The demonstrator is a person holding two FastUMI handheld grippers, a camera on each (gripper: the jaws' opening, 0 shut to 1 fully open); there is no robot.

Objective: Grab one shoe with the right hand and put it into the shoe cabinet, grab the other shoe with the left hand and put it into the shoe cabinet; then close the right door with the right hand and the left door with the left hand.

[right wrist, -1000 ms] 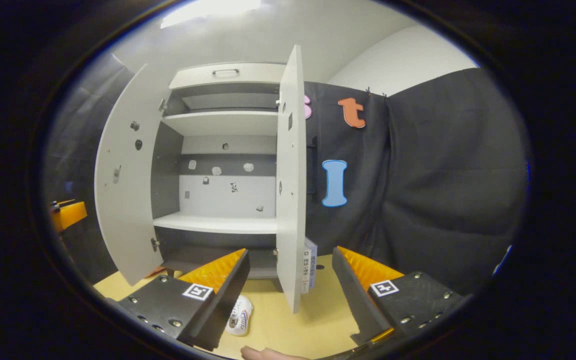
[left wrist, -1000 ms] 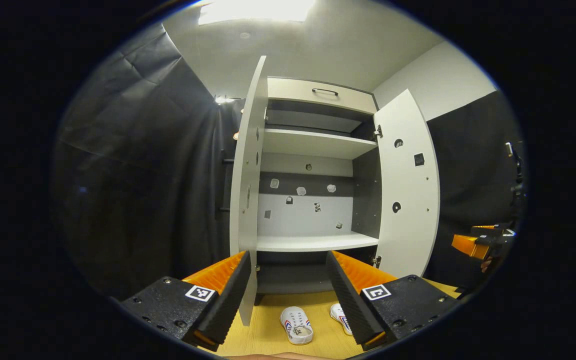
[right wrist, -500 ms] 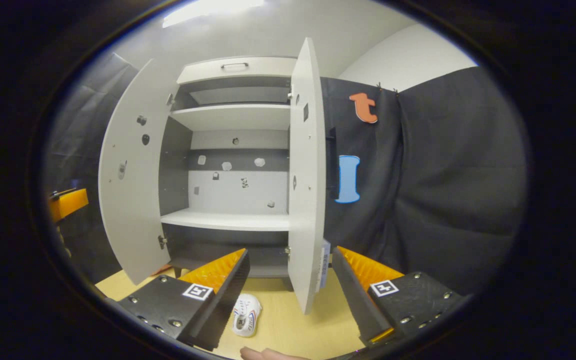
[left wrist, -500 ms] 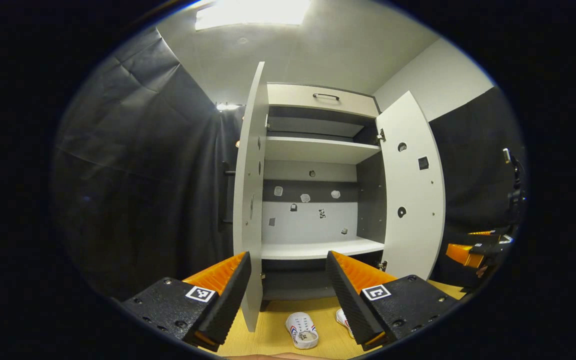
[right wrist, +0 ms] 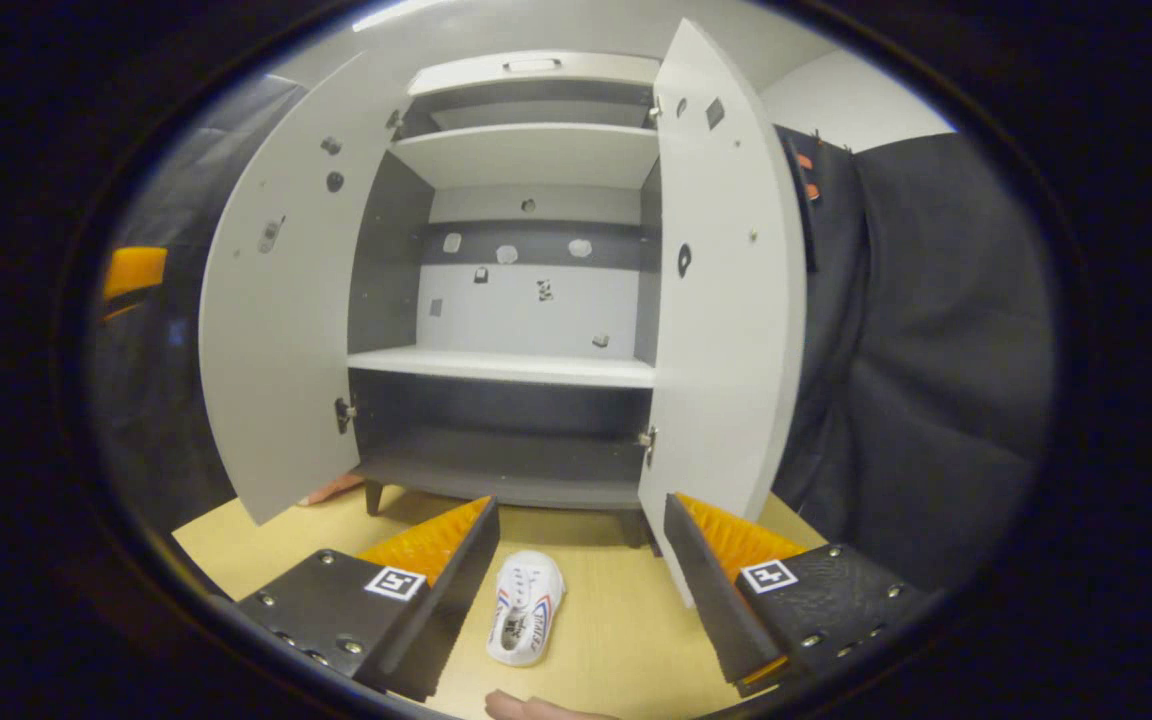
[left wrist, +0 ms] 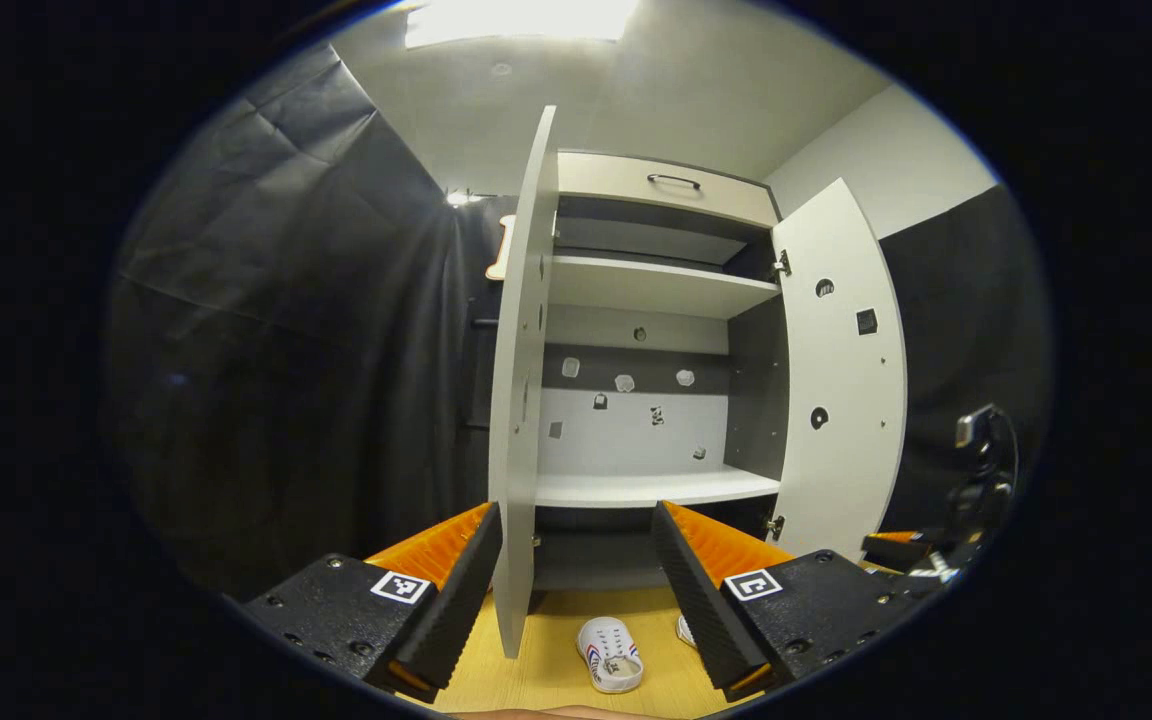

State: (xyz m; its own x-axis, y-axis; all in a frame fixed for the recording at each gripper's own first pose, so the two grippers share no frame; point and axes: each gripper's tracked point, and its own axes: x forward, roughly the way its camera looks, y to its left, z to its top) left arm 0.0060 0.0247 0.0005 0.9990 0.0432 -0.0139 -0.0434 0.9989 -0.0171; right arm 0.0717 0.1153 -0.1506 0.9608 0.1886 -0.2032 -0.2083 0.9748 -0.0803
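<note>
In the left gripper view, my left gripper (left wrist: 576,580) is spread and empty, facing the open shoe cabinet (left wrist: 651,290); two white shoes lie on the wooden floor (left wrist: 546,675), one (left wrist: 610,654) in full sight. In the right gripper view, my right gripper (right wrist: 581,575) is spread above a shoe (right wrist: 527,620). I judge the first grab is at hand: lower and pinch it.

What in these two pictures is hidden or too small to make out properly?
- Second shoe, left gripper view: mostly behind that gripper's own finger.
- Small marks on the cabinet's back panel, right gripper view: too small to identify.
- Lowest compartment, left gripper view: dark, and partly hidden by the fingers.
- Right gripper, left gripper view: cut off at the edge, so open or shut unclear there.
</note>
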